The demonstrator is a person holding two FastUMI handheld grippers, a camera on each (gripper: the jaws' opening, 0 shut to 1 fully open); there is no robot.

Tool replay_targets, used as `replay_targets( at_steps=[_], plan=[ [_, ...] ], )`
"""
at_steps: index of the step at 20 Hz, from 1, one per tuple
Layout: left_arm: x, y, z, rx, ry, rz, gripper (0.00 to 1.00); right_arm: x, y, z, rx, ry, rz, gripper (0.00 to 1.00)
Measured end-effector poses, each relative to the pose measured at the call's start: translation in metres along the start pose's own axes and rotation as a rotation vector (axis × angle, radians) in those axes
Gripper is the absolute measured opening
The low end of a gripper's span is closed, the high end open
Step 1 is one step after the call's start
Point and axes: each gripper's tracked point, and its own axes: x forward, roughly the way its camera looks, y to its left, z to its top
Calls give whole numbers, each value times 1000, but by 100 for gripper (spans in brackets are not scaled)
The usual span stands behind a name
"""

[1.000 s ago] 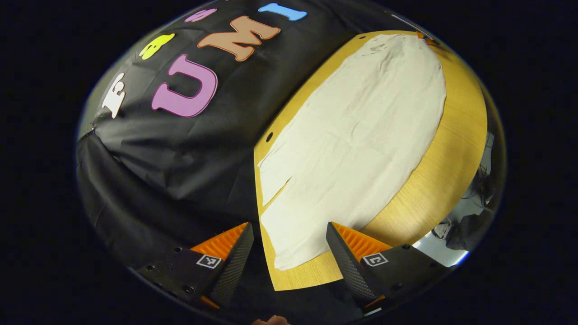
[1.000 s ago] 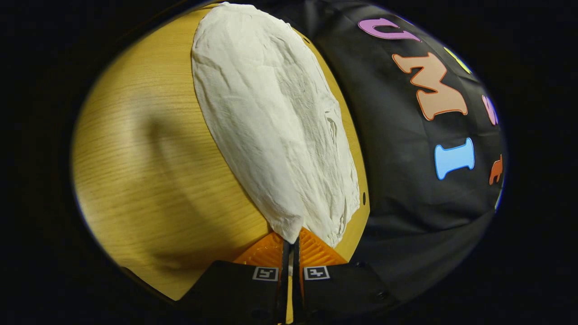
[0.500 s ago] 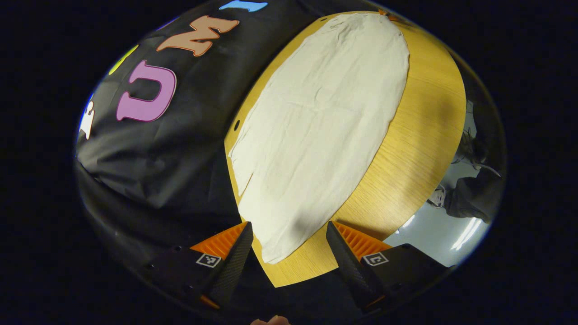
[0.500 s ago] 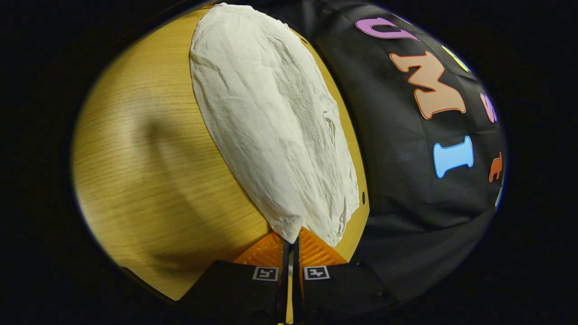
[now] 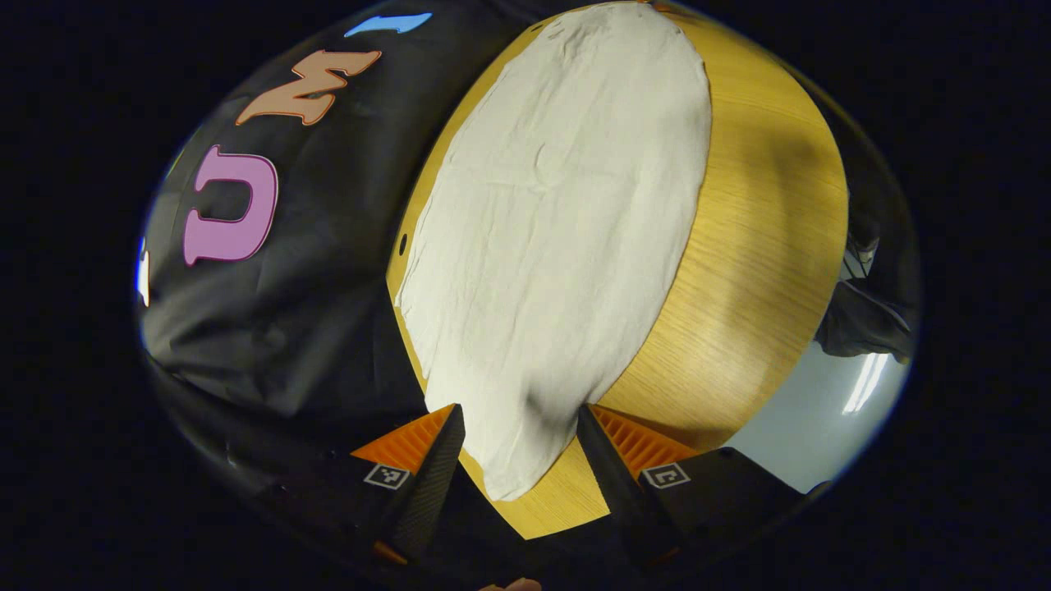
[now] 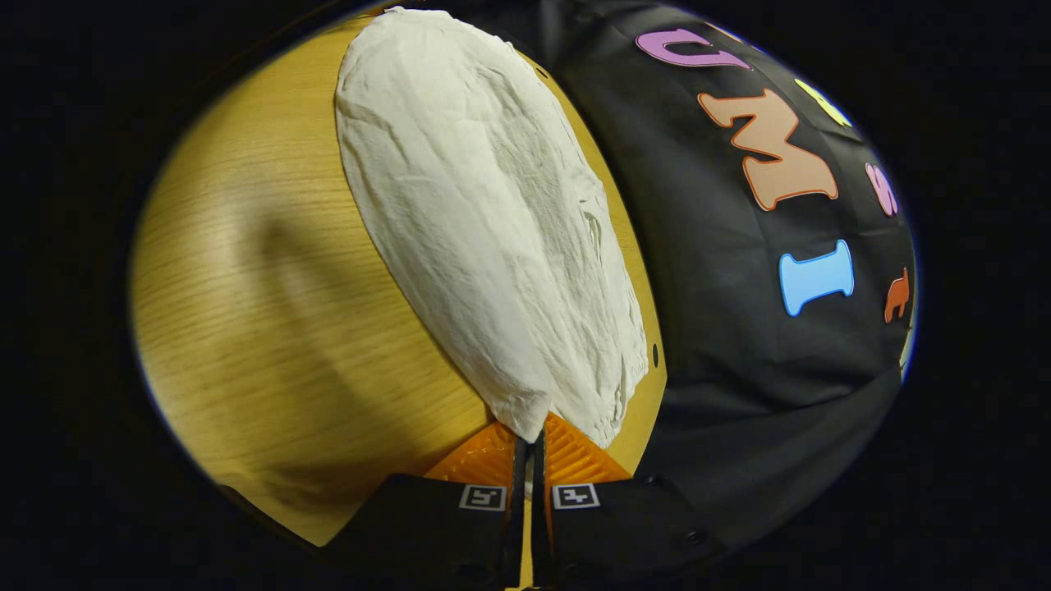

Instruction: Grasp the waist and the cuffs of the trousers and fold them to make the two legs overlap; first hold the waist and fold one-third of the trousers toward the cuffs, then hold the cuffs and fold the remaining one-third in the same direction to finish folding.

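Because I want to lift both ends together, my right gripper (image 6: 528, 439) is pressed together on one corner of the trousers (image 6: 484, 222), pinching the cloth so that end cannot slip. I judge this is the waist end, because the fabric there is more wrinkled, but I cannot tell for sure. My left gripper (image 5: 519, 423) has its jaws spread, one on each side of the narrow end of the trousers (image 5: 558, 230); the cloth lies between them but they do not press it yet. I think this end is the cuffs.

The trousers lie flat and long on the wooden table (image 5: 755, 246), close to its far edge, just beside the black cloth wall (image 5: 312, 271). Nothing else lies on the table. I think the legs overlap already, but I cannot be sure. Beyond the table's near side I see pale floor (image 5: 821, 427) and a dark shape that I cannot identify.
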Motion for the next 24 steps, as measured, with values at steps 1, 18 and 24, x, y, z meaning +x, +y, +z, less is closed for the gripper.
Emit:
replay_targets(
  at_steps=[1, 18, 24],
  plan=[
    [4, 3, 3, 7, 0, 5, 87, 0, 0, 0, 2, 2, -3, 6],
    [29, -5, 7, -57, 19, 5, 0, 0, -3, -2, 100, 31, 16, 6],
    [26, 17, 9, -198, 74, 39, 0, -9, -46, 13, 179, -18, -59, 6]
  ],
)
